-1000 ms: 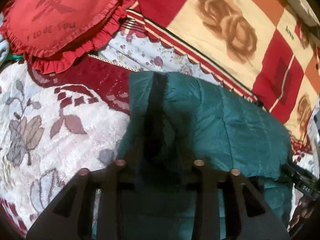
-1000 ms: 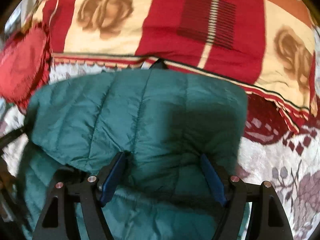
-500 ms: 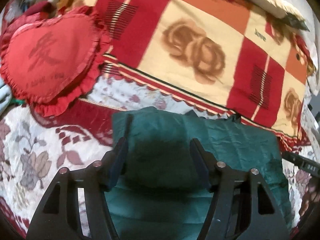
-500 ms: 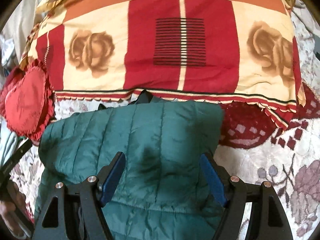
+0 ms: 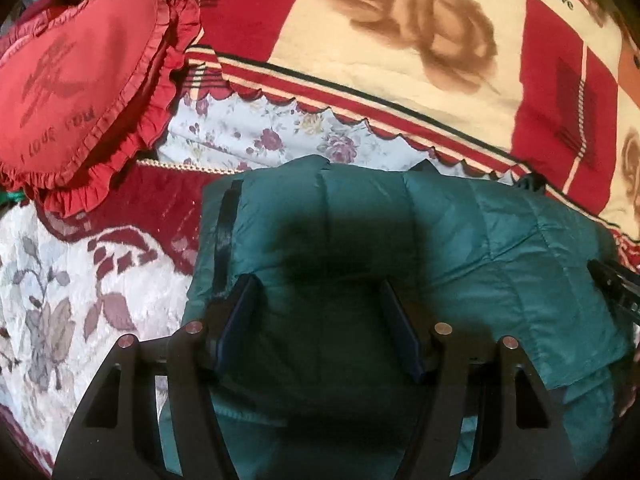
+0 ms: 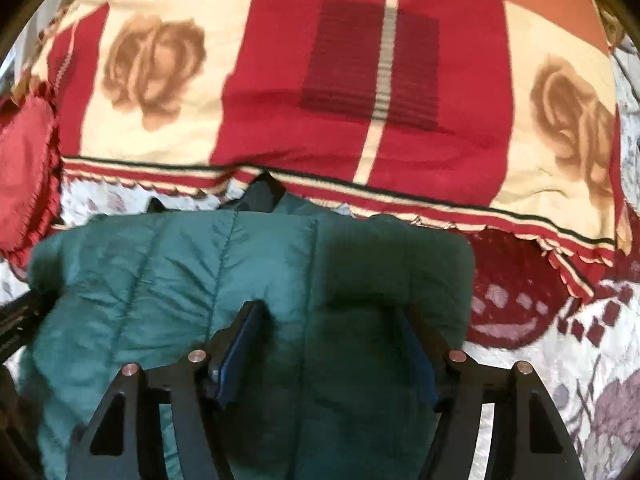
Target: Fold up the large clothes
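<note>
From the left wrist: green padded jacket [image 5: 460,248] folded into a thick bundle on the flowered bedspread [image 5: 64,288], directly ahead of and beneath the left gripper [image 5: 316,320]. Jaws spread, blue pads [image 5: 236,320] flanking a puffed ridge of the cloth without visibly squeezing it; nothing lifted. Black zip strip [image 5: 226,232] running down the bundle's edge just outside the pad on the heart cushion's side. Red heart cushion [image 5: 76,80] well off to that side and beyond; rose-patterned blanket [image 5: 420,52] beyond the jacket's far edge. From the right wrist: same jacket [image 6: 160,272] below and ahead of the right gripper [image 6: 332,340], jaws closing yet set apart, soft quilted fabric bulging between them, pads at its flanks but no firm pinch discernible. Dark collar tip [image 6: 264,192] poking out at the far edge, touching the blanket's [image 6: 360,80] scalloped hem. Part of the other gripper dimly visible at the frame's edge on the cushion's side. Likely light, springy and slick-skinned, prone to puffing back open and sliding off itself; probably best taken at a stitched seam or the doubled edge, where the filling is thinnest, with a deep bite rather than a fingertip nip.
</note>
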`<state>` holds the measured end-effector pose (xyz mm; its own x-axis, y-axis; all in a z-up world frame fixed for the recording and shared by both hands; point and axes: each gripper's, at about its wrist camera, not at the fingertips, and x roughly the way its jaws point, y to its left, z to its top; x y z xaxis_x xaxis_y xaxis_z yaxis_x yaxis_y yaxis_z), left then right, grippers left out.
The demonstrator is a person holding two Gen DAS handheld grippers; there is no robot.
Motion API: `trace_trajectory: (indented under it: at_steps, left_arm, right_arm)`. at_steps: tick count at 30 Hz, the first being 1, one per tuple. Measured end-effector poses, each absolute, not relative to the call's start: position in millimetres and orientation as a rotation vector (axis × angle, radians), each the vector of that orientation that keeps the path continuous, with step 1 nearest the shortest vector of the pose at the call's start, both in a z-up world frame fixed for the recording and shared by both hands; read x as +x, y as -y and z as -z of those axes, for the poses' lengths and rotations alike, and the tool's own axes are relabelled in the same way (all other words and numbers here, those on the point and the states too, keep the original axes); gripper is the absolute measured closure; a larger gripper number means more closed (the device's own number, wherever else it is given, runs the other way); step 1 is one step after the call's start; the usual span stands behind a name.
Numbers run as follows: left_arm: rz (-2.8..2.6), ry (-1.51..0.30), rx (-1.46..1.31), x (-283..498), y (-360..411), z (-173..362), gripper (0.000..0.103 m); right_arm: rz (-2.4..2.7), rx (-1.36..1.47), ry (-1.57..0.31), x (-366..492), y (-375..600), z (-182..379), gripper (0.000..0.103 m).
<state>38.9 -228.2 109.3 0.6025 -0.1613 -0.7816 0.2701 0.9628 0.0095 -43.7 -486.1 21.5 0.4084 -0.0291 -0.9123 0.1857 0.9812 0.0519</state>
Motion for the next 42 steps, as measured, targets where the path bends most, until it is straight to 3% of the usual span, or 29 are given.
trace_trajectory:
  at_steps: [5, 14, 21, 30, 35, 38, 42]
  left_arm:
    - [0.235, -0.886, 0.162, 40.8, 234.9, -103.2, 0.037]
    - [0.241, -0.875, 0.154, 39.9, 233.9, -99.5, 0.037]
    - [0.261, -0.88, 0.135, 41.1, 232.8, -98.8, 0.037]
    - [0.278, -0.882, 0.103, 41.5, 229.3, -96.0, 0.036]
    - [0.291, -0.886, 0.087, 42.6, 227.5, -95.8, 0.036]
    - [0.307, -0.887, 0.07, 43.7, 226.1, -95.2, 0.036]
    - [0.308, -0.892, 0.068, 44.6, 226.6, -94.7, 0.035]
  right_arm:
    - [0.147, 0.2, -1.165, -41.3, 496.3, -16.2, 0.037]
    - [0.024, 0.263, -1.075, -96.0, 485.8, -74.0, 0.037]
    - [0.009, 0.162, -1.159, -114.7, 478.2, -30.3, 0.037]
    - [0.061, 0.365, -1.027, -127.5, 503.8, -72.2, 0.037]
    - [0.109, 0.321, -1.085, -102.8, 496.2, -43.3, 0.036]
    - [0.125, 0.283, -1.138, -94.8, 494.8, -17.5, 0.026]
    - [0.124, 0.307, -1.151, -94.9, 501.7, -22.3, 0.023]
